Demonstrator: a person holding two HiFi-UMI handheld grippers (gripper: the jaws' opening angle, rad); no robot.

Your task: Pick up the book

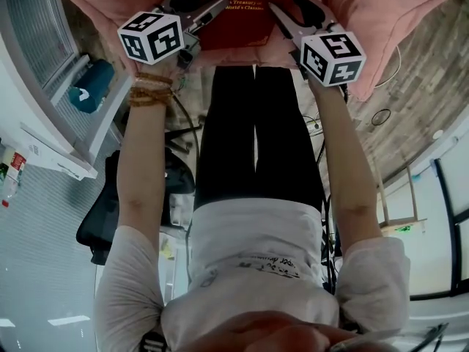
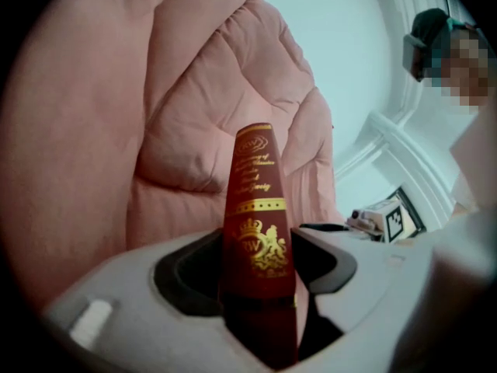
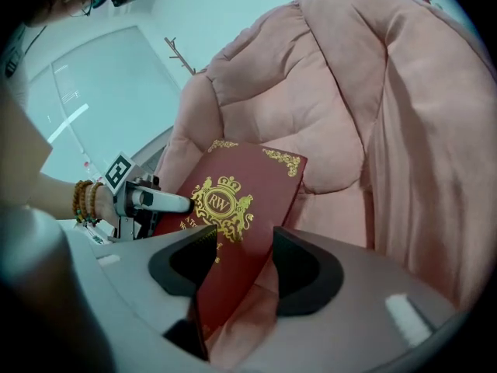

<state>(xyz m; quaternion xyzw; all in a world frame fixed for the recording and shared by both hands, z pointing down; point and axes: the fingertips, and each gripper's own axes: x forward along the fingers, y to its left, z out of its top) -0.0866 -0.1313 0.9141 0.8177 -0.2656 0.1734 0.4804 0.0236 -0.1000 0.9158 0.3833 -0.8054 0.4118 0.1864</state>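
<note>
A dark red book (image 1: 245,9) with gold print is held up in front of a pink padded cushion (image 1: 381,20). My left gripper (image 1: 212,6) is shut on its spine side. In the left gripper view the spine (image 2: 256,224) stands upright and fills the gap of that gripper (image 2: 260,266). From the other side my right gripper (image 1: 282,9) is shut on the book. In the right gripper view the front cover (image 3: 233,216) slants between the pads of this gripper (image 3: 245,259), and the left gripper (image 3: 155,200) shows beyond the book's far edge.
The pink cushion (image 3: 349,107) fills the space behind the book. A white shelf (image 1: 51,152) with a teal object (image 1: 91,86) stands at the left. A black bag (image 1: 102,218) and cables (image 1: 183,130) lie on the floor. A second person (image 2: 466,130) stands at the right.
</note>
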